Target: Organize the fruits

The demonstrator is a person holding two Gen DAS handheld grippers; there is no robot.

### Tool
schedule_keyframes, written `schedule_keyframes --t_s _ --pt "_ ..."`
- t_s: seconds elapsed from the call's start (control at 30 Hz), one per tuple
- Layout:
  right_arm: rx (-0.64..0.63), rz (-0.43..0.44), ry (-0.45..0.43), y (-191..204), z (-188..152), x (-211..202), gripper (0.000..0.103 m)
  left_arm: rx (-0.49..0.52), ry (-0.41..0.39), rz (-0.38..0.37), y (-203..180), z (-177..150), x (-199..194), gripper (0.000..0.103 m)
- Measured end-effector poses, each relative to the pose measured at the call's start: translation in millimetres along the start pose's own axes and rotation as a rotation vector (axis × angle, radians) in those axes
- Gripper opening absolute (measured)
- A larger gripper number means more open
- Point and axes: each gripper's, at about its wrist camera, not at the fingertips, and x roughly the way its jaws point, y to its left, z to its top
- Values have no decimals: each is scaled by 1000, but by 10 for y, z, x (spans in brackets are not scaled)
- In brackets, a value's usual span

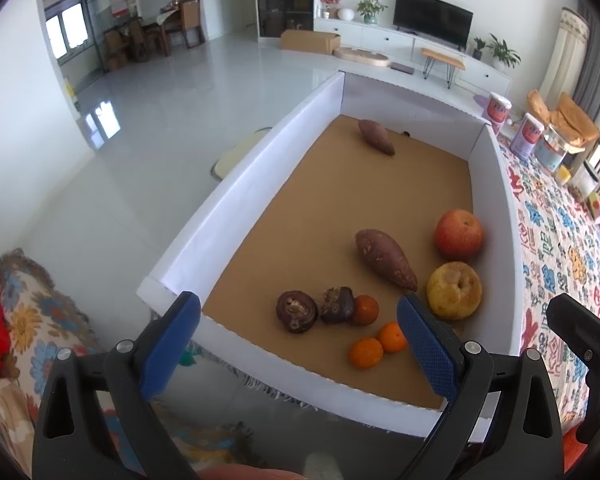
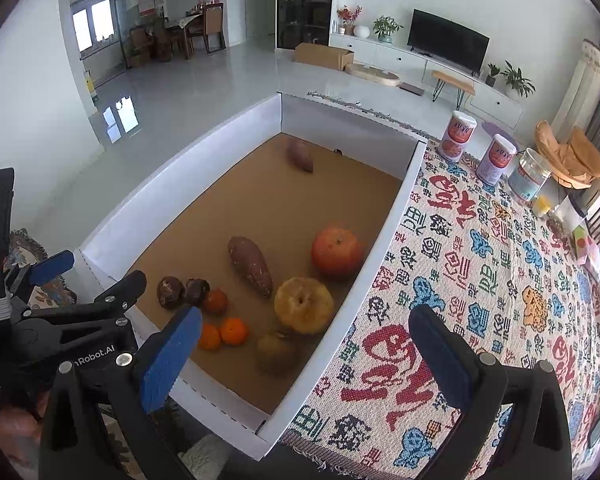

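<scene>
A white-walled cardboard box (image 1: 260, 168) (image 2: 384, 256) holds the produce. Near its front lie a red apple (image 1: 458, 234) (image 2: 337, 251), a yellow pear (image 1: 454, 290) (image 2: 304, 305), a large sweet potato (image 1: 385, 258) (image 2: 250, 265), three small oranges (image 1: 365, 353) (image 2: 233, 330), two dark wrinkled fruits (image 1: 297, 311) (image 2: 170, 292) and a brown kiwi-like fruit (image 2: 277, 352). A second sweet potato (image 1: 376, 137) (image 2: 300, 155) lies at the far end. My left gripper (image 1: 300, 344) is open and empty above the front wall. My right gripper (image 2: 306, 364) is open and empty over the box's right wall.
The box rests on a patterned tablecloth (image 2: 480, 280). Two cans (image 2: 457, 136) and a clear jar (image 2: 529, 176) stand at the table's far right. The left gripper's body (image 2: 80, 320) shows at the left of the right wrist view. Beyond is tiled floor (image 1: 160, 100).
</scene>
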Motion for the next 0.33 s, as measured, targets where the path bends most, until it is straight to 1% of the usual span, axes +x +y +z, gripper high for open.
schedule_keyframes --t_s 0.17,0.3,0.33 --pt "1 -1 3 3 0 13 102 -7 2 -8 24 -8 12 100" --pt "1 2 8 17 -10 33 102 -35 18 -73 63 -17 26 100" --pt "1 4 9 18 -13 34 102 -35 20 -78 58 -21 25 100"
